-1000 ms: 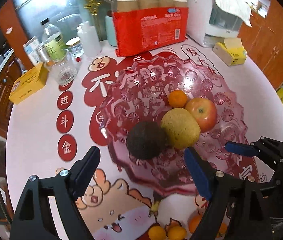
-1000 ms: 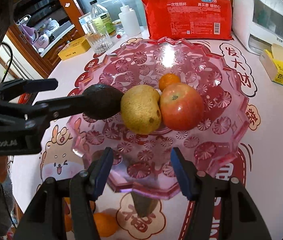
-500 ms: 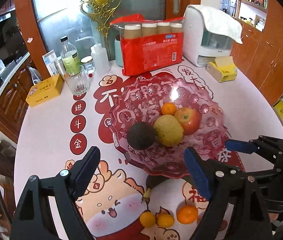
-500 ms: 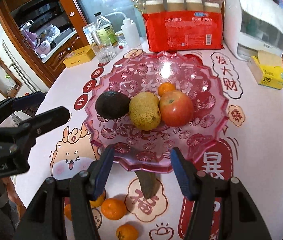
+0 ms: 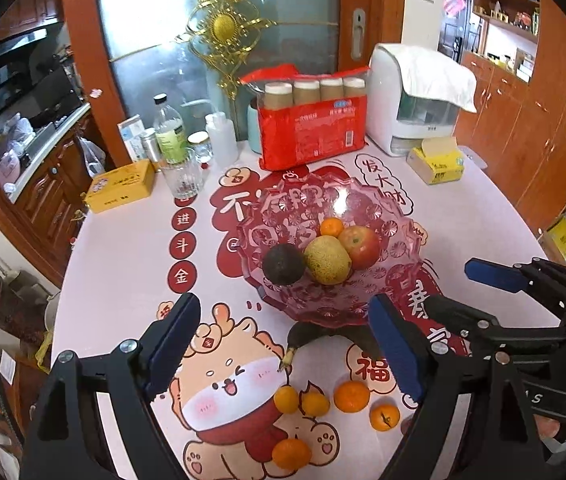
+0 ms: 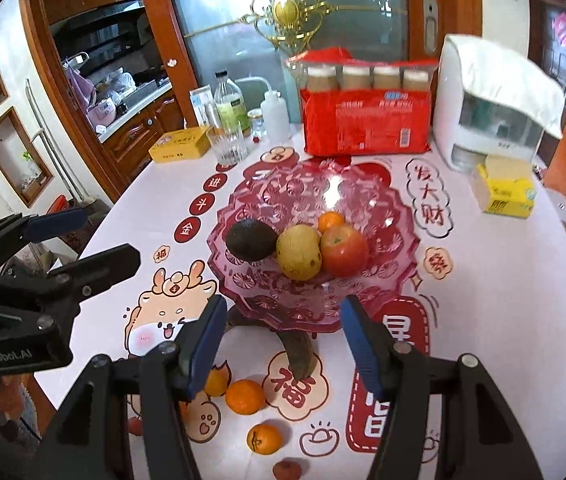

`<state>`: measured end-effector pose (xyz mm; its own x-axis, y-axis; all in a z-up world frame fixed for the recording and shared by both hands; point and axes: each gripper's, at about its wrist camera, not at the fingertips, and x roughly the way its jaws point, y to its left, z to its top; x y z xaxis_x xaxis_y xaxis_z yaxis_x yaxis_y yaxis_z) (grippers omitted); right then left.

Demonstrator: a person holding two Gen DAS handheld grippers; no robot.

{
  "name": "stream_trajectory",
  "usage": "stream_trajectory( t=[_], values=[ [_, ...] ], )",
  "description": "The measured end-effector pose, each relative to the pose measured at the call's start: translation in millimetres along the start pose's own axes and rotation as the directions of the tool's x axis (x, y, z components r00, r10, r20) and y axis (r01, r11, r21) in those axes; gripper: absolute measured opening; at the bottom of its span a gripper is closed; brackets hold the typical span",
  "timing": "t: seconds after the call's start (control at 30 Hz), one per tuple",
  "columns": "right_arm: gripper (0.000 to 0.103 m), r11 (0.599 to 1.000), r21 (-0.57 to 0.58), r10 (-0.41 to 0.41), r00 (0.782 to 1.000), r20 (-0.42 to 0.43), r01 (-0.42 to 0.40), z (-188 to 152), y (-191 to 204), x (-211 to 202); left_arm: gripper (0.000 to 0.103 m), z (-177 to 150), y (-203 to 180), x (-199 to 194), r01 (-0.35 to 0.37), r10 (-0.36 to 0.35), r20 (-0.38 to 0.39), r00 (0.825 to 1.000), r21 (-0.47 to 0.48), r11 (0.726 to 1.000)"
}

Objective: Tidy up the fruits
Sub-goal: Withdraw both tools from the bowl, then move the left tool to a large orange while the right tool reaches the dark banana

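one avocado (image 5: pixel 283 265), one pear (image 5: pixel 327 260), one apple (image 5: pixel 359 247), one tangerine (image 5: pixel 331 227) in pink bowl (image 5: pixel 399 280), five tangerines (image 5: pixel 349 396) on cartoon tablecloth (image 5: pixel 123 264), kitchen, left gripper (image 5: pixel 283 354) and right gripper (image 6: pixel 283 340) spread, holding nothing

The left gripper (image 5: pixel 283 344) hangs with jaws apart and empty above the table (image 5: pixel 123 264). Beyond it the pink fruit bowl (image 5: pixel 387 284) holds an avocado (image 5: pixel 283 264), pear (image 5: pixel 327 260), apple (image 5: pixel 360 246) and mandarin (image 5: pixel 331 227). Five loose mandarins (image 5: pixel 348 396) lie near the bowl's foot.

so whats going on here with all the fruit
A person holds two tongs above the table, both open and empty. The left tongs and right tongs hover near the pink patterned glass fruit bowl, which holds a dark avocado, a yellow-green pear, a red apple and a mandarin. Several small orange mandarins lie on the table.
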<state>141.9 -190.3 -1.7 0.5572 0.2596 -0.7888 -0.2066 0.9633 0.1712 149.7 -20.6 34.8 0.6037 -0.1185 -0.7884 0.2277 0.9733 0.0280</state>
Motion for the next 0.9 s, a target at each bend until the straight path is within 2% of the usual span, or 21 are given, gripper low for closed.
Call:
stream_trajectory(
  t=[0.13, 0.23, 0.4, 0.67, 0.9],
  values=[
    [0.061, 1.000, -0.015, -0.019, 0.999, 0.033, 0.020, -6.1, 7.7, -19.7, 0.085, -8.7, 2.2, -17.2, -0.001, 0.001, 0.019, 1.000, -0.015, 1.000],
    [0.066, 0.999, -0.027, -0.027, 0.998, 0.065, 0.029, -12.8, 13.1, -32.0, 0.085, -16.3, 3.9, -25.6, 0.001, -0.001, 0.018, 1.000, -0.033, 0.999],
    [0.067, 0.998, -0.056, -0.021, 0.996, 0.089, 0.026, -22.8, 20.2, -38.8, 0.085, -31.2, 5.5, -31.6, -0.031, 0.031, 0.013, 0.999, -0.047, 0.998],
    [0.067, 0.999, -0.049, 0.014, 0.998, 0.059, -0.011, -47.0, 20.4, -27.2, 0.085, -63.9, 11.2, -23.8, -0.033, 0.031, -0.018, 0.999, -0.084, 0.996],
    [0.067, 0.999, -0.037, 0.016, 1.000, -0.005, -0.016, -73.8, 13.8, -1.1, 0.085, -110.4, 8.5, 10.1, -0.053, 0.045, -0.082, 0.996, -0.100, 0.994]
  ],
)
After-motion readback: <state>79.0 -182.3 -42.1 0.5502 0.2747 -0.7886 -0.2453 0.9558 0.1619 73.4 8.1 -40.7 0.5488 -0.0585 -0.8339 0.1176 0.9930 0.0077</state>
